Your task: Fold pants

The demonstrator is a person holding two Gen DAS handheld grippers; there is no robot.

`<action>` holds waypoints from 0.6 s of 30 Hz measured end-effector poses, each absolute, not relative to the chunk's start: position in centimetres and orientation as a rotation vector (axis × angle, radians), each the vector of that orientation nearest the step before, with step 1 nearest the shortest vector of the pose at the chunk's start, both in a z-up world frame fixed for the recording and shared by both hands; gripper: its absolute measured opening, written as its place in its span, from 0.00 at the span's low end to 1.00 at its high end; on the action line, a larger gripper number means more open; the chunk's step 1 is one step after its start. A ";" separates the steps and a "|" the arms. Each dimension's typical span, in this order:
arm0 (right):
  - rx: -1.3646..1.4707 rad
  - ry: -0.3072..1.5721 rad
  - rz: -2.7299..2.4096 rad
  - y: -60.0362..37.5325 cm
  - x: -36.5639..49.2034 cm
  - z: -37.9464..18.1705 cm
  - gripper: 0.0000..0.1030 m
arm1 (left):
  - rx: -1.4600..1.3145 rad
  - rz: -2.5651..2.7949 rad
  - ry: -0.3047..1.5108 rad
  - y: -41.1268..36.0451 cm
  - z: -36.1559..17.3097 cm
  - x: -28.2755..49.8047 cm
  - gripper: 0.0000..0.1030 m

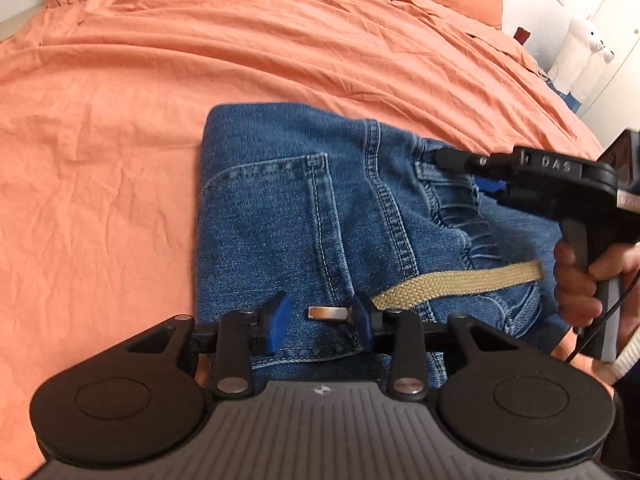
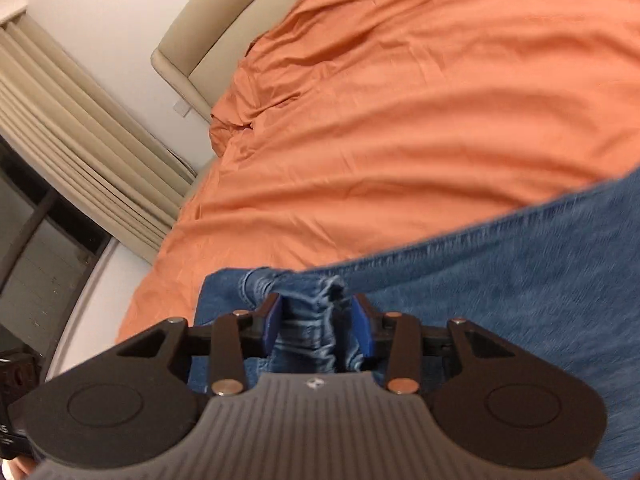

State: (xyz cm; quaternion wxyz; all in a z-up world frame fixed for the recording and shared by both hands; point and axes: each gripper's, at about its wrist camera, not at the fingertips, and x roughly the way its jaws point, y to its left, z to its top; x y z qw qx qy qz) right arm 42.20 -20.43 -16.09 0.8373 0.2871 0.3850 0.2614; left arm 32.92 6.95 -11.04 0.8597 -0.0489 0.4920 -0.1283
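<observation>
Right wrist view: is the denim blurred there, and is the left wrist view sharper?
Right wrist view: the jeans smear on the right, motion blur. Left wrist view: stitching sharp, the orange bedsheet bulges from fisheye distortion.

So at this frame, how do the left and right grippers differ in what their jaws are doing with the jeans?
The left gripper has open jaws with only flat denim and a metal belt tip between them; the right gripper has bunched hem fabric filling its gap, though whether it pinches is unclear. The left sits at the waistband end by the tan belt; the right is at a frayed edge. Both hover low over the jeans on the orange sheet.
</observation>
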 end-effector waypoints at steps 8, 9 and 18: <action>0.755 0.813 0.674 -23.0 39.8 -11.9 0.07 | -0.102 -0.296 0.916 7.2 -8.4 32.4 0.41; 0.759 0.833 0.655 -23.5 39.7 -11.9 0.07 | -0.102 -0.288 0.921 7.2 -8.4 32.6 0.40; 0.809 0.930 0.534 -24.0 40.5 -16.2 0.17 | -0.122 -0.243 0.988 7.2 -10.8 34.4 0.40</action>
